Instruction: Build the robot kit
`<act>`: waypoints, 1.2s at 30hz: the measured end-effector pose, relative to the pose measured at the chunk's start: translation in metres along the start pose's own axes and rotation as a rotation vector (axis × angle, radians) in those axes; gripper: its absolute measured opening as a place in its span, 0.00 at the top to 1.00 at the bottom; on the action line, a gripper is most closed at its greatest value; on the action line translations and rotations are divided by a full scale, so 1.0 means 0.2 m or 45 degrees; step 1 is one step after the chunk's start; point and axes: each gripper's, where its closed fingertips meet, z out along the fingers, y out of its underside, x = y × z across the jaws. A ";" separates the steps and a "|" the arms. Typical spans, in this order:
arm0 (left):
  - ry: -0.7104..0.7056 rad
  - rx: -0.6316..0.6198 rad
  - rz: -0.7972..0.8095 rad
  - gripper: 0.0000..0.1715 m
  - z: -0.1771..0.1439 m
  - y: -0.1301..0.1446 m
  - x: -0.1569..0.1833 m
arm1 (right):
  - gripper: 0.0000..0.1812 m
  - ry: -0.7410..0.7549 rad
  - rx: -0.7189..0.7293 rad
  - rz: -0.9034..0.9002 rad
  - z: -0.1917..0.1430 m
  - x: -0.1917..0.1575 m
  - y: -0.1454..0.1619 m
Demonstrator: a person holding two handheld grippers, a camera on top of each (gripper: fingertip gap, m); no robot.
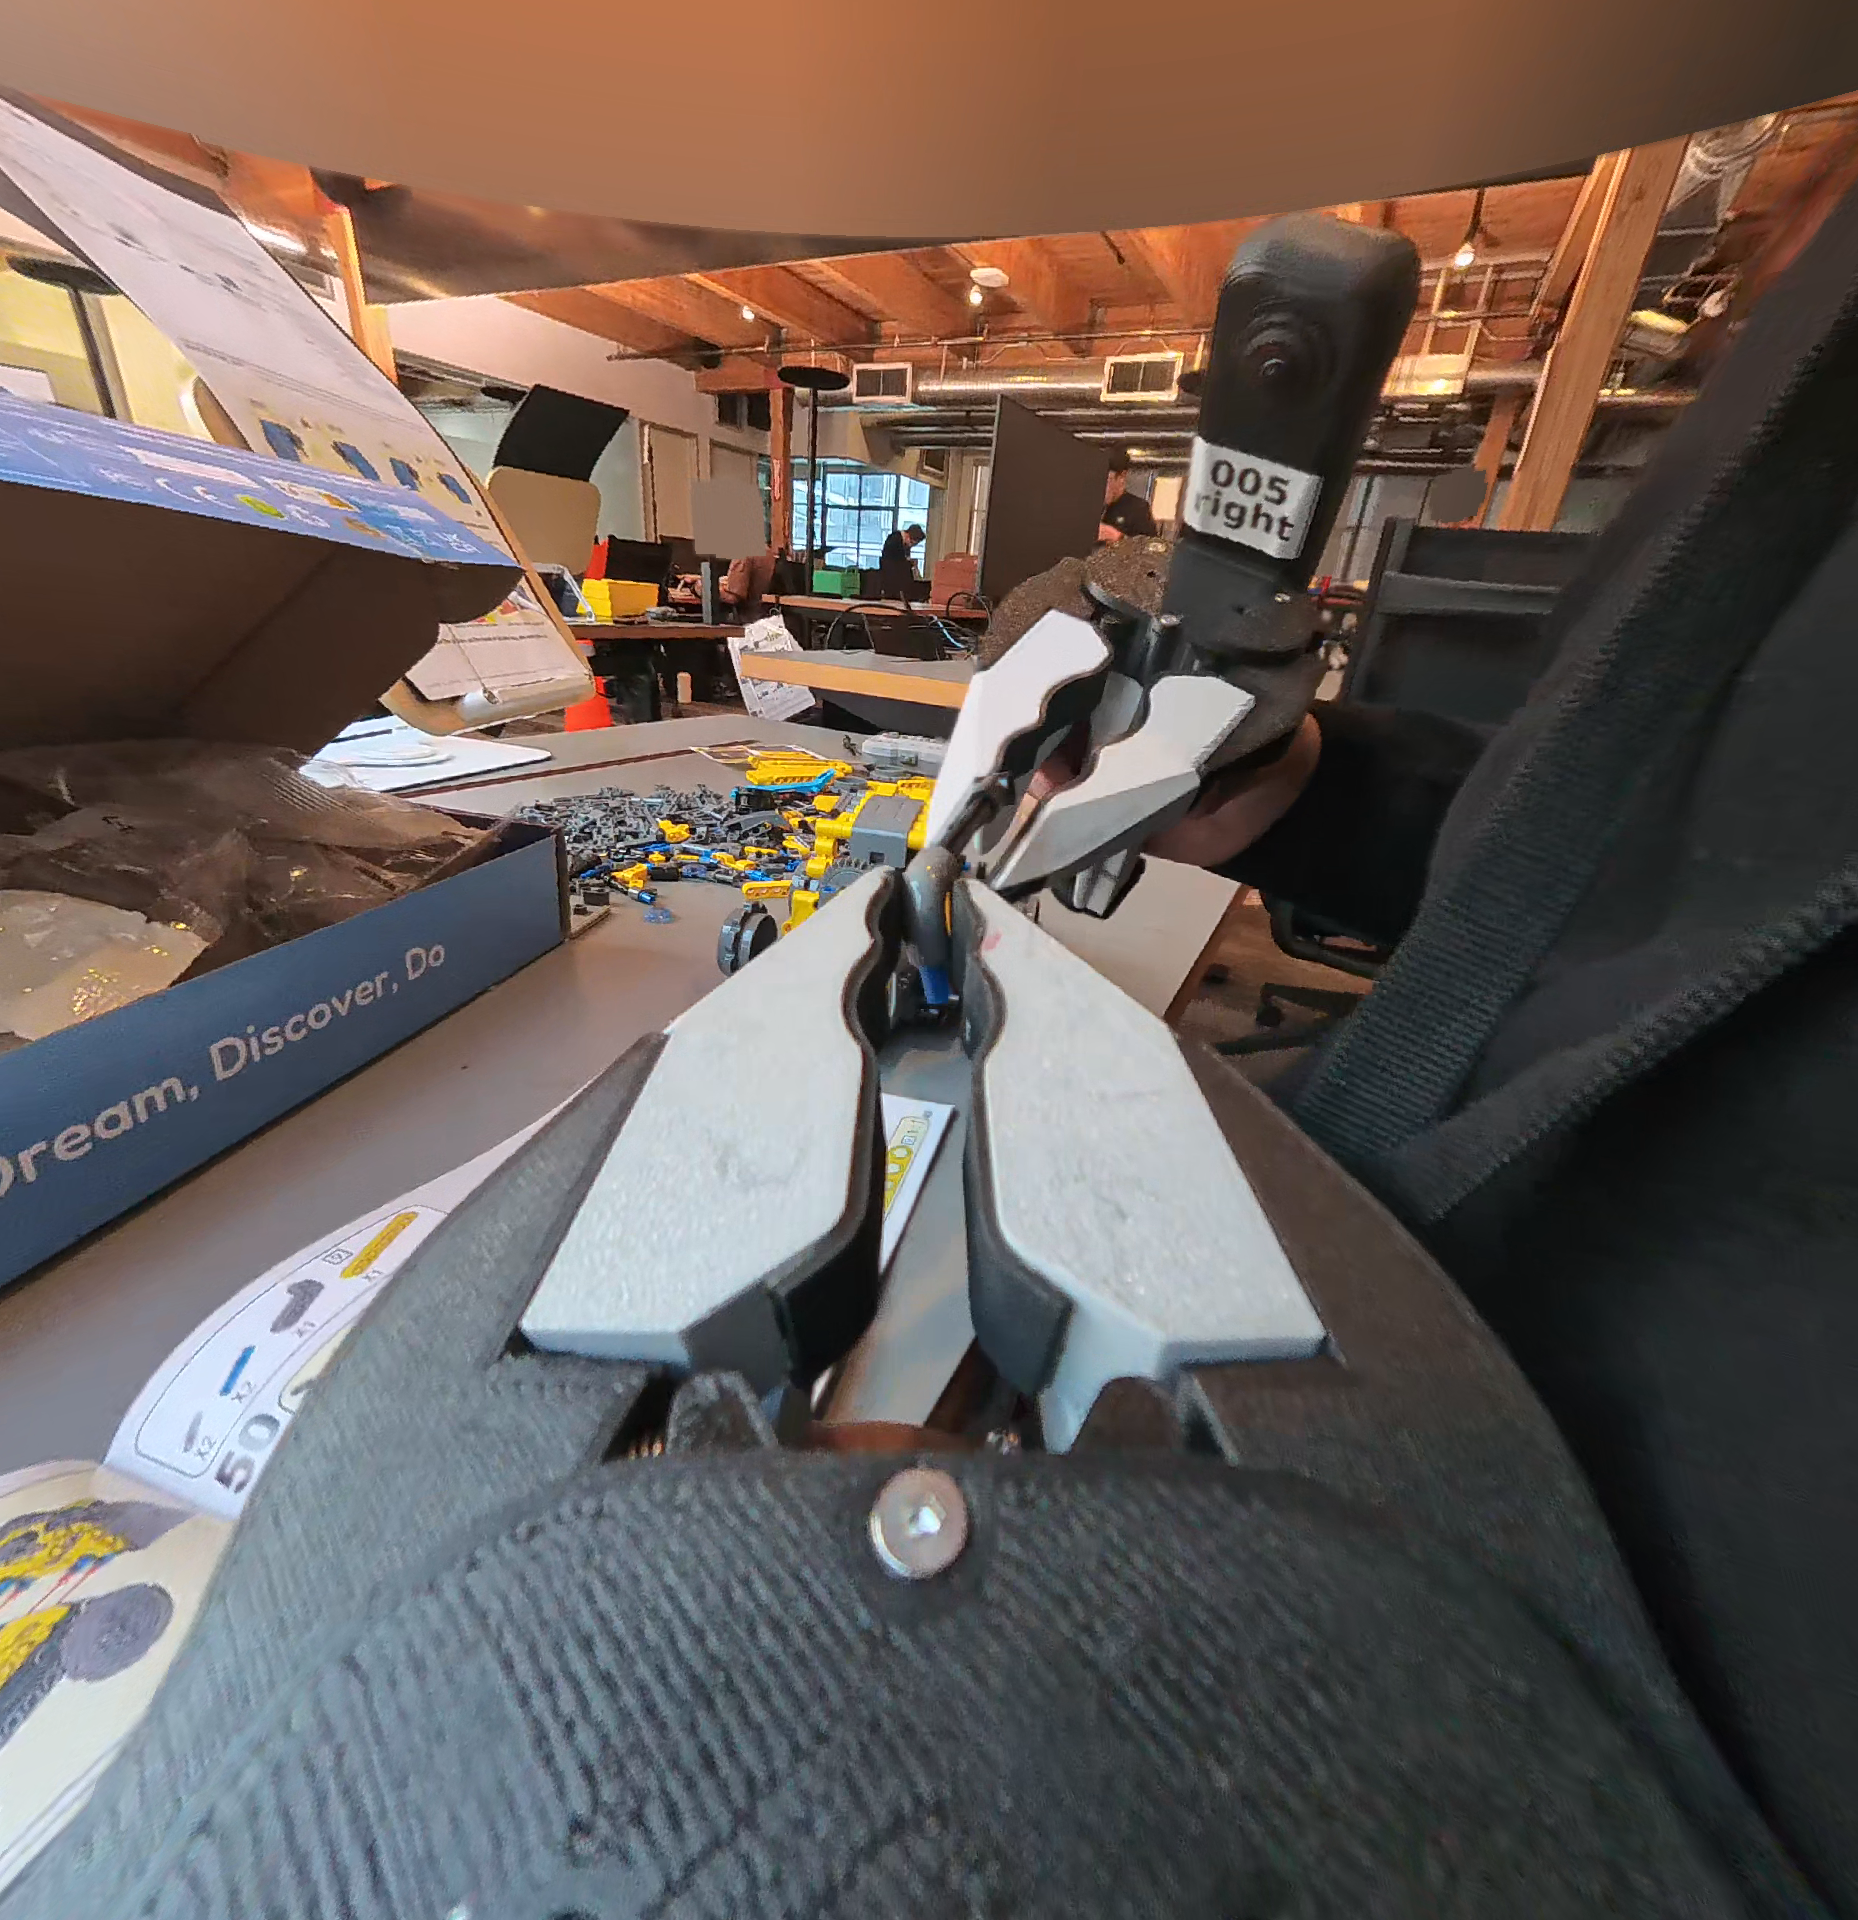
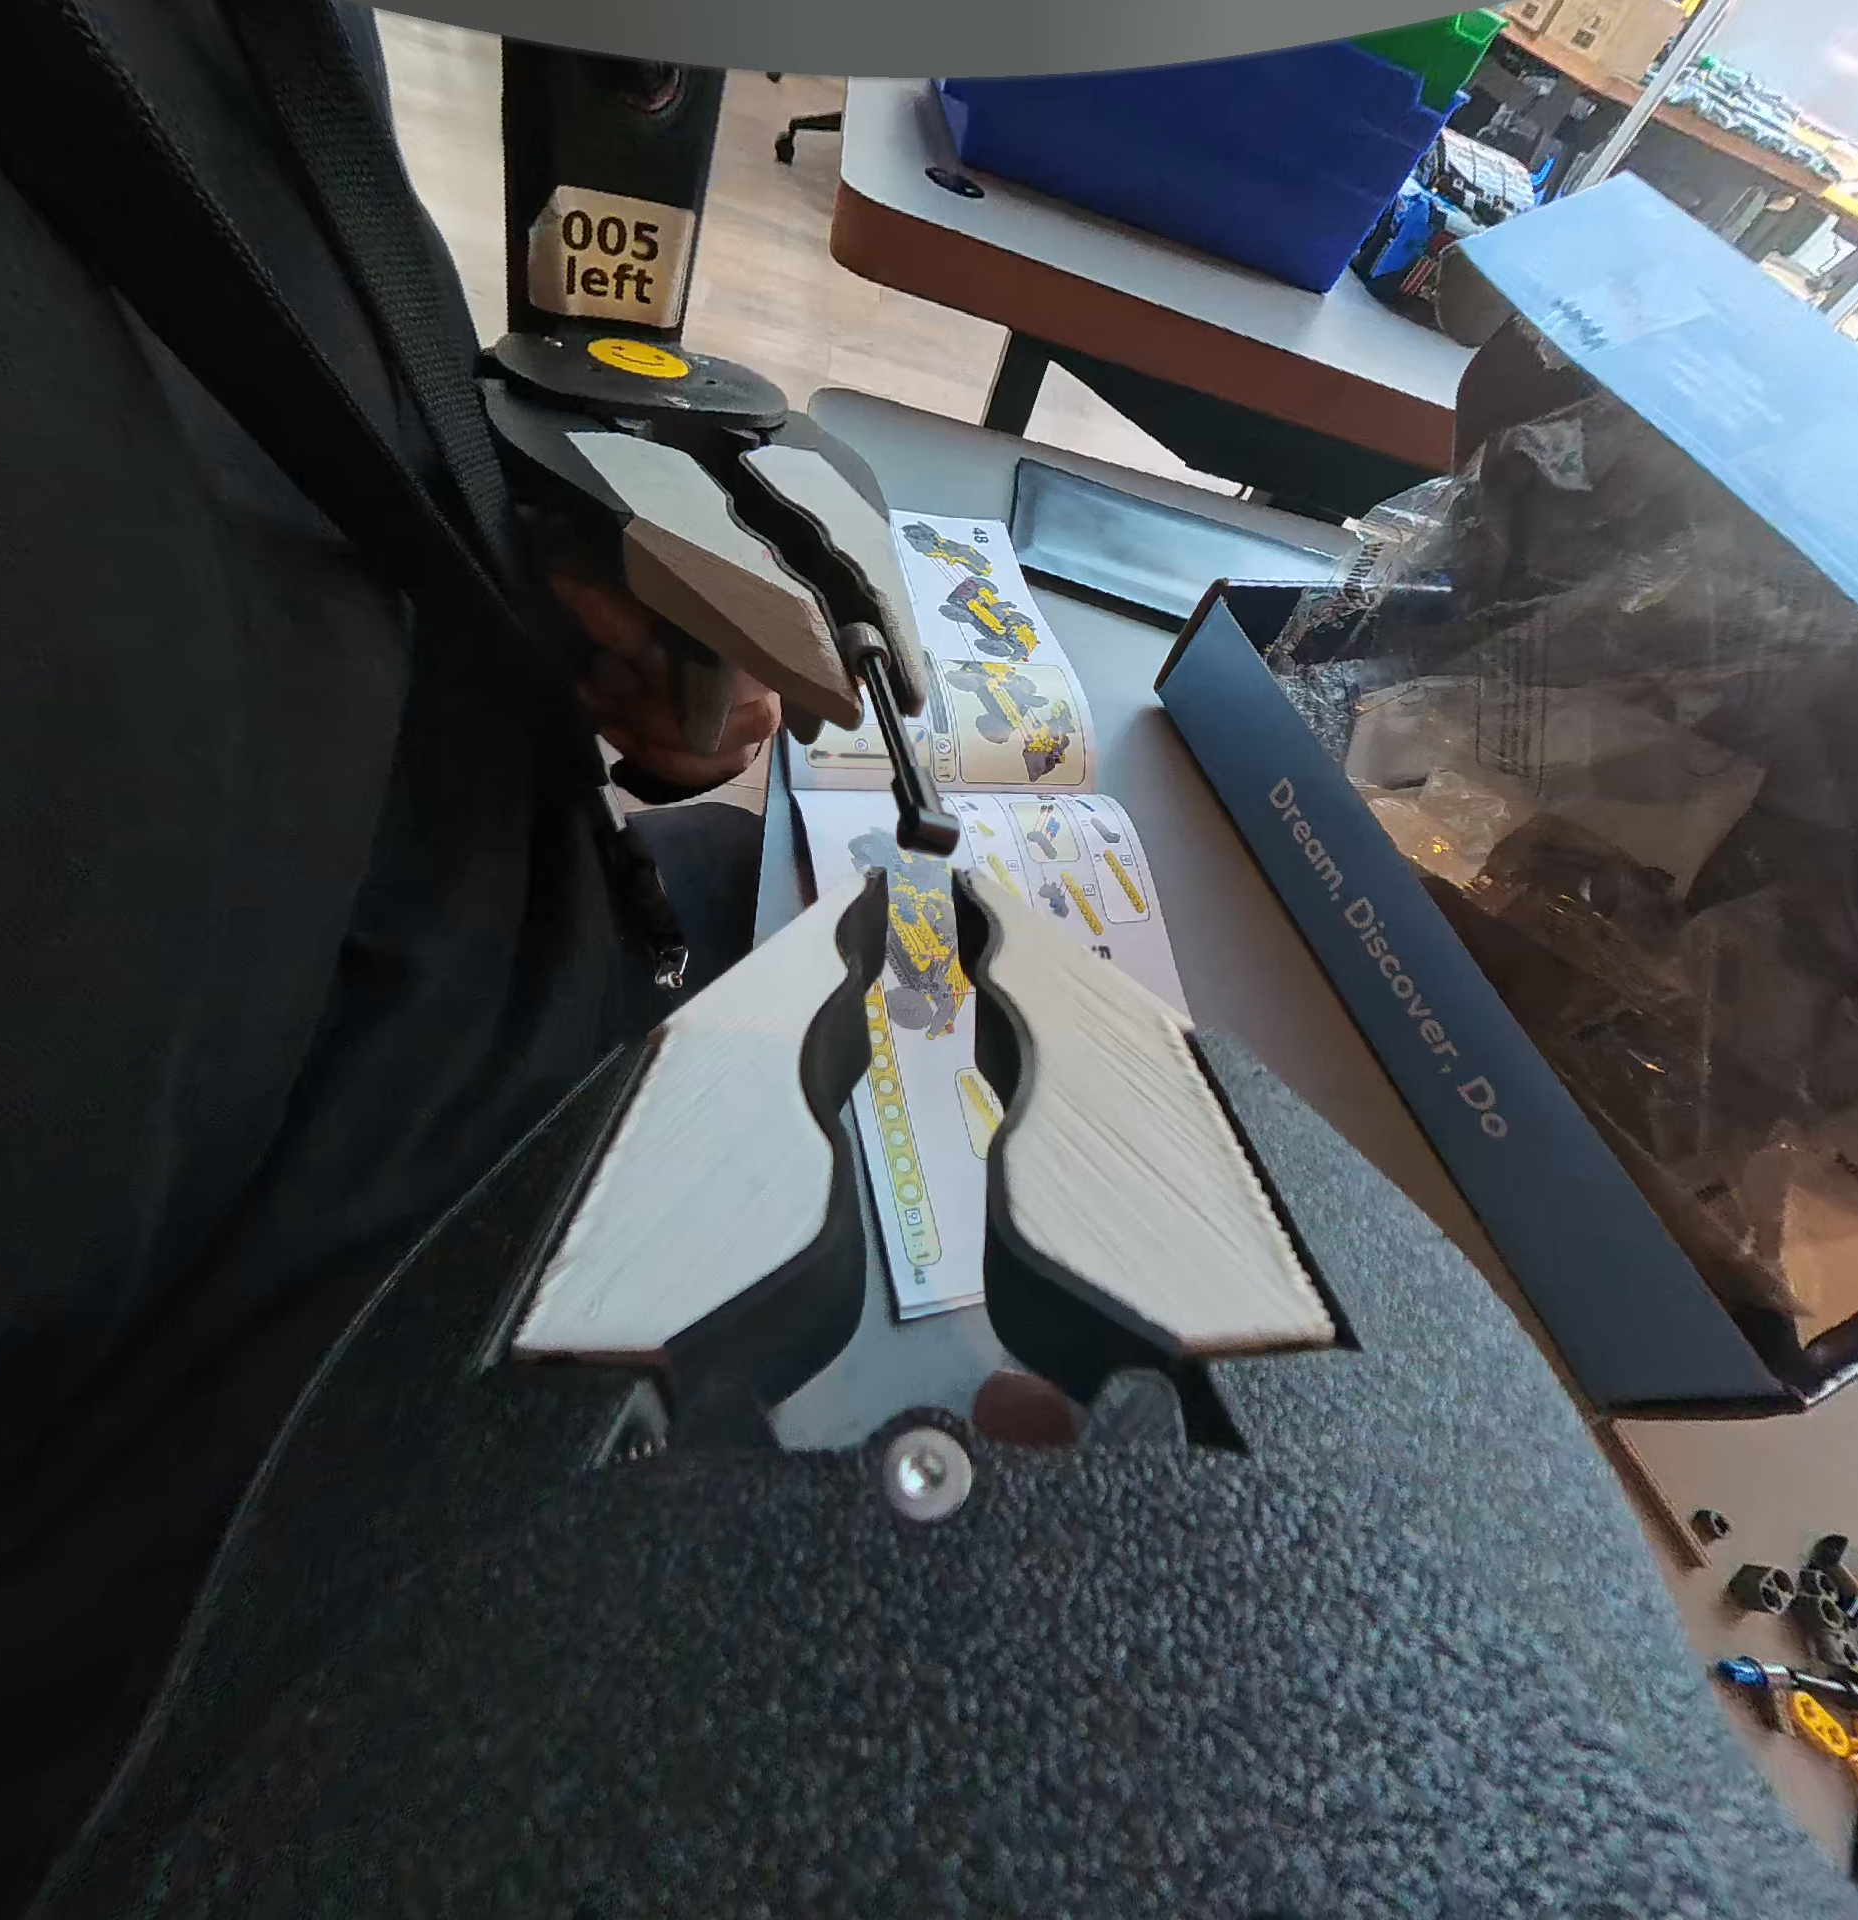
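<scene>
While left gripper point(image 2: 883, 665) clamps a black axle point(image 2: 899, 743), right gripper point(image 2: 930, 883) jaws apart (empty), above booklet point(image 2: 1039, 675).

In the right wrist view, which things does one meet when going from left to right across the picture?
Person's dark jacket → left gripper holding a black rod piece → open instruction booklet → dark blue box wall → clear plastic bags inside it.

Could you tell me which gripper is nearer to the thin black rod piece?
Left. The left gripper is shut on the black rod piece, gripping its upper end. The right gripper sits just below the rod's free end, fingertips slightly apart, not touching it.
</scene>
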 end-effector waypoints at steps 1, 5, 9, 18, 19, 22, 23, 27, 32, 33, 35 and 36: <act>0.000 -0.012 0.005 0.97 0.01 0.01 0.00 | 0.95 0.006 0.005 -0.001 0.00 0.00 0.00; 0.004 -0.022 0.007 0.97 0.03 0.01 0.02 | 0.94 0.055 0.035 0.007 -0.02 0.02 0.00; -0.002 -0.016 0.023 0.97 0.03 0.01 0.03 | 0.90 0.064 0.057 0.005 -0.03 0.02 -0.02; 0.015 -0.098 0.248 0.97 0.02 0.09 0.20 | 0.87 0.061 0.093 -0.030 -0.08 -0.14 -0.02; 0.030 -0.104 0.236 0.97 0.02 0.09 0.21 | 0.89 0.063 0.081 -0.046 -0.09 -0.16 -0.01; 0.058 -0.141 0.196 0.97 0.04 0.13 0.24 | 0.96 0.045 0.074 -0.052 -0.09 -0.22 0.03; 0.061 -0.154 0.196 0.97 0.04 0.14 0.25 | 0.96 0.047 0.074 -0.045 -0.10 -0.23 0.05; 0.068 -0.194 0.235 0.97 0.07 0.17 0.29 | 0.95 0.072 0.078 -0.027 -0.13 -0.26 0.10; 0.103 -0.238 0.268 0.97 0.09 0.19 0.33 | 0.96 0.099 0.066 -0.037 -0.16 -0.28 0.14; 0.115 -0.239 0.265 0.97 0.09 0.19 0.34 | 0.96 0.108 0.067 -0.063 -0.16 -0.29 0.13; 0.143 -0.255 0.261 0.97 0.10 0.20 0.36 | 0.96 0.114 0.065 -0.096 -0.18 -0.31 0.13; 0.153 -0.269 0.269 0.97 0.10 0.20 0.37 | 0.96 0.111 0.055 -0.098 -0.19 -0.32 0.14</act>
